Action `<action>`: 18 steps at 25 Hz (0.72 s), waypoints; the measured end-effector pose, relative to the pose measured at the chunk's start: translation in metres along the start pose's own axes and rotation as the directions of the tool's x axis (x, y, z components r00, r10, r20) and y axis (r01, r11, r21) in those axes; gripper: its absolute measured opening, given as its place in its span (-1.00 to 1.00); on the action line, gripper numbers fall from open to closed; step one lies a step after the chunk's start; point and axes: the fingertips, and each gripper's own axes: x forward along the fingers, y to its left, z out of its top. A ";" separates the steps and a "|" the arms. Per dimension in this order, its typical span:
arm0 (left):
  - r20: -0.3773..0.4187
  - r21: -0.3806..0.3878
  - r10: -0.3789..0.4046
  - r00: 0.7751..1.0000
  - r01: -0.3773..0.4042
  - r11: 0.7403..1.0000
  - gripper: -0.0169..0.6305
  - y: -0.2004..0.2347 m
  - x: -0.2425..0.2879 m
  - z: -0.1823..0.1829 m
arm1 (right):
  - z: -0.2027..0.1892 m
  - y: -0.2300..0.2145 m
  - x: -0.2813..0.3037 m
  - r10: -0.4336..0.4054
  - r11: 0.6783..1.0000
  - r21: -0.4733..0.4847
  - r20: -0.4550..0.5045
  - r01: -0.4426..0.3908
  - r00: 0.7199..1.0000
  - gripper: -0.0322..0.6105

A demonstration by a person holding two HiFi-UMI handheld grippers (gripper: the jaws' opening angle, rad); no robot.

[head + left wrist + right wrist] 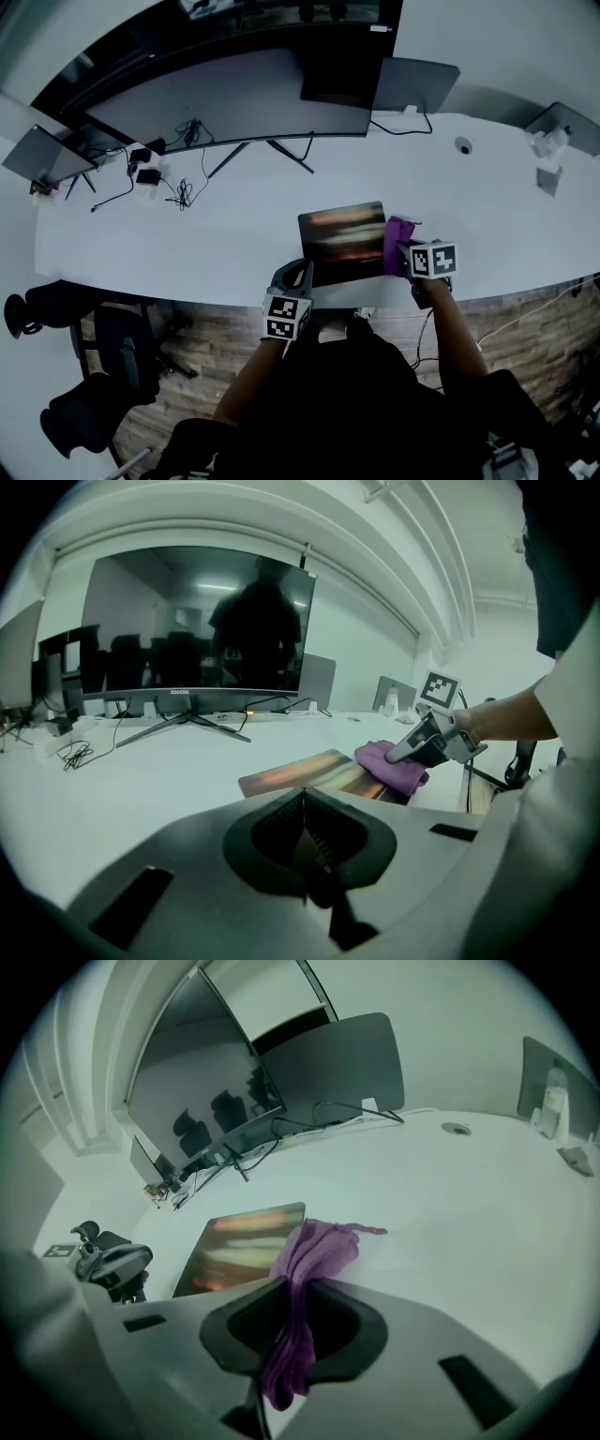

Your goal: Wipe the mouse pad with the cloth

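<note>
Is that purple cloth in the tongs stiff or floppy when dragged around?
Probably floppy: the purple cloth bunches and droops where the right tongs pinch it. Likely light, since that one pinch holds it. It may crumple when pushed across the dark rectangular mouse pad.

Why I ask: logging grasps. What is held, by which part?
The right gripper pinches the cloth at its bunched middle; the left gripper holds nothing.

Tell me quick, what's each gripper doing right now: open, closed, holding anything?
Left gripper: closed, nothing between its jaws.
Right gripper: closed on the purple cloth.
</note>
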 end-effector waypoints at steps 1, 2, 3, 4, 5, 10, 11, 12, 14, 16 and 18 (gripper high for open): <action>0.000 0.005 0.001 1.000 -0.001 1.000 -0.88 0.000 0.000 0.001 | 0.000 -0.001 0.000 -0.002 1.000 0.003 0.001 0.002 1.000 -0.70; 0.001 0.012 0.001 1.000 -0.001 1.000 -0.88 -0.001 -0.001 0.002 | -0.001 -0.002 -0.001 -0.003 1.000 0.007 0.003 0.003 1.000 -0.70; 0.002 0.021 0.000 1.000 0.000 1.000 -0.88 -0.002 -0.001 0.002 | -0.001 -0.002 -0.001 -0.002 1.000 0.007 0.009 0.002 1.000 -0.70; 0.003 0.030 0.001 1.000 -0.001 1.000 -0.88 -0.003 -0.002 0.003 | 0.000 0.000 -0.002 0.000 1.000 0.002 0.017 0.000 1.000 -0.70; 0.004 0.036 0.003 1.000 -0.003 0.999 -0.88 -0.003 -0.002 0.003 | 0.002 0.003 -0.004 0.002 1.000 -0.007 0.029 -0.002 1.000 -0.70; 0.033 0.038 0.016 0.999 -0.018 0.999 -0.88 0.001 -0.005 0.016 | 0.020 0.031 -0.023 0.024 0.995 -0.096 0.133 -0.011 0.991 -0.70; 0.045 0.043 0.017 0.999 -0.019 0.999 -0.88 0.002 -0.005 0.021 | 0.025 0.038 -0.027 0.030 0.992 -0.122 0.163 -0.010 0.986 -0.70; 0.060 0.046 0.017 0.998 -0.020 0.999 -0.88 0.003 -0.006 0.027 | 0.031 0.046 -0.032 0.041 0.989 -0.148 0.194 -0.012 0.980 -0.70; 0.097 0.042 0.020 0.995 -0.025 0.999 -0.88 0.005 -0.010 0.045 | 0.043 0.062 -0.042 0.076 0.981 -0.191 0.251 -0.028 0.965 -0.70; 0.149 0.034 0.031 0.988 -0.036 0.999 -0.88 0.009 -0.018 0.069 | 0.056 0.078 -0.055 0.114 0.973 -0.226 0.304 -0.045 0.946 -0.70; 0.208 0.031 0.050 0.977 -0.058 0.998 -0.88 0.015 -0.030 0.094 | 0.071 0.094 -0.071 0.141 0.964 -0.264 0.368 -0.042 0.919 -0.70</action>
